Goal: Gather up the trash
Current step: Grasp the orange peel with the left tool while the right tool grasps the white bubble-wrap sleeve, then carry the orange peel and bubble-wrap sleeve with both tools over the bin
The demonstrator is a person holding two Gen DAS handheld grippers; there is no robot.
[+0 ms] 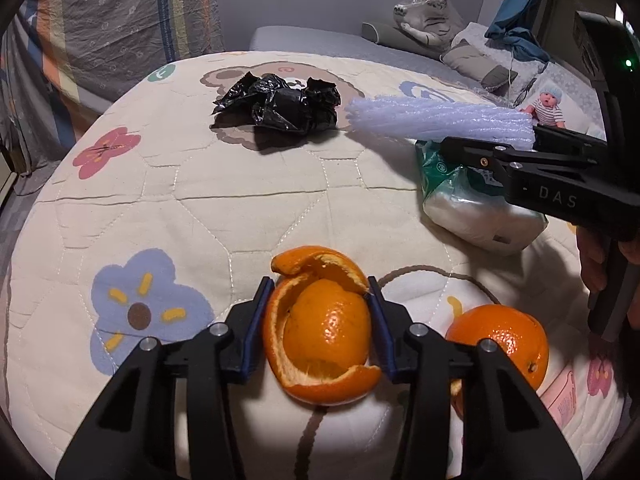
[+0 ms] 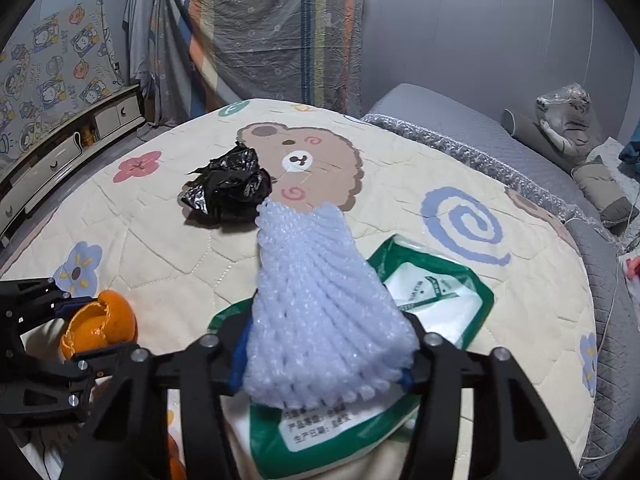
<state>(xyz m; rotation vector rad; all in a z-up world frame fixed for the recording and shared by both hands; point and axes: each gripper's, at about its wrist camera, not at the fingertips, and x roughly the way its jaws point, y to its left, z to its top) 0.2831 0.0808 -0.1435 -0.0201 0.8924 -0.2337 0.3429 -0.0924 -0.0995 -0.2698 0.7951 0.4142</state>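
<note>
My left gripper (image 1: pixel 320 292) is shut on an orange peel (image 1: pixel 320 328), holding it just above the round quilted mat (image 1: pixel 200 208). The peel also shows in the right wrist view (image 2: pixel 98 326). My right gripper (image 2: pixel 324 344) is shut on a pale lilac foam fruit net (image 2: pixel 316 300), which sticks out forward over a green and white plastic bag (image 2: pixel 436 292). In the left wrist view the net (image 1: pixel 436 120) and right gripper (image 1: pixel 492 148) hover above that bag (image 1: pixel 472 208). A crumpled black plastic bag (image 1: pixel 280 108) lies further back on the mat, also in the right wrist view (image 2: pixel 228 192).
A second orange peel (image 1: pixel 504 340) lies on the mat right of my left gripper. A grey mattress (image 2: pixel 460 120) with pillows and a wrapped plush toy (image 2: pixel 564 116) is behind the mat. A baby doll (image 1: pixel 550 106) sits at the right. A low cabinet (image 2: pixel 68 152) stands at the left.
</note>
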